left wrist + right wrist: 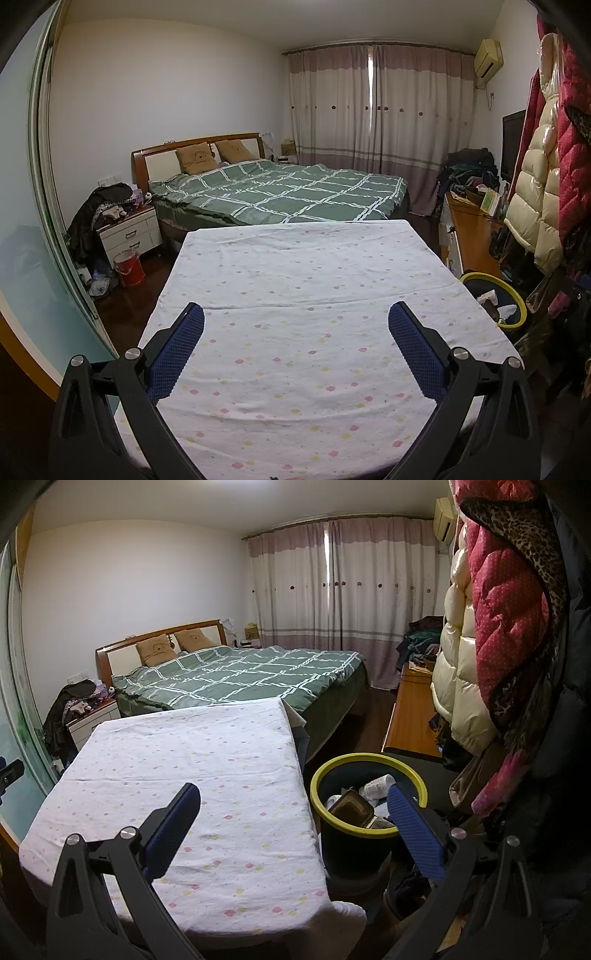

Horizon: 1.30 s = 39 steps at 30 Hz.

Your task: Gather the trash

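Note:
A dark trash bin with a yellow rim [317, 775] stands on the floor at the table's right side; it holds a brown plastic box [351, 806], a white bottle [376, 784] and other scraps. In the left wrist view the same bin [515, 295] shows at the table's right edge. My left gripper [295, 314] hovers open over the white flower-print tablecloth [295, 280], nothing between its blue pads. My right gripper [293, 797] is open too, its left finger above the cloth [192, 746] and its right finger [413, 827] over the bin's rim. No trash lies on the cloth.
A bed with a green checked quilt [295, 188] stands beyond the table. A white nightstand [129, 232] piled with clothes and a red bucket [129, 267] sit at the left. Coats [480, 646] hang at the right above a wooden cabinet [410, 716].

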Tool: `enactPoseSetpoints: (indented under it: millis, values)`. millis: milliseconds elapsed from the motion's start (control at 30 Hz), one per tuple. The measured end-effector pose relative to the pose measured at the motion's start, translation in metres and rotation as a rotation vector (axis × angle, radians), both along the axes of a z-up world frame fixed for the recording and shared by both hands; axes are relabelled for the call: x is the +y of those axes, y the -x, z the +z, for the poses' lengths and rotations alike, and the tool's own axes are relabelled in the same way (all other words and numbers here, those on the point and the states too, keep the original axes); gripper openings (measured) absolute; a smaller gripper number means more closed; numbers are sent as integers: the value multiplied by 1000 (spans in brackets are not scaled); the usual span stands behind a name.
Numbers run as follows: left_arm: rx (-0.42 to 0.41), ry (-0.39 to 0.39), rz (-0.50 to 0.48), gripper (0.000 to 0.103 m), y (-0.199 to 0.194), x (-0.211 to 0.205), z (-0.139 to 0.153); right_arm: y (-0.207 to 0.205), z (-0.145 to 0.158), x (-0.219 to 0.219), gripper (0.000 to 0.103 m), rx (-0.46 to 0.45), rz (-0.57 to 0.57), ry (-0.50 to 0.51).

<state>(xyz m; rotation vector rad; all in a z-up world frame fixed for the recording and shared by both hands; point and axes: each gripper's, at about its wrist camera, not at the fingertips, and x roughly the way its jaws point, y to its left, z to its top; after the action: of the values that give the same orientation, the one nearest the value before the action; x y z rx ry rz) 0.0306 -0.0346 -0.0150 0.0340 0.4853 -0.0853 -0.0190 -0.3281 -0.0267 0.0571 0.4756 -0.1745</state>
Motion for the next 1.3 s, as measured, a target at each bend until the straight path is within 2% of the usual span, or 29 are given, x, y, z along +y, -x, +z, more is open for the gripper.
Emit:
enactPoseSetpoints:
  millis: [1300]
  values:
    - [14,-9,5,98,-1,-1,-4,-1,-4,3,96,6,0,-7]
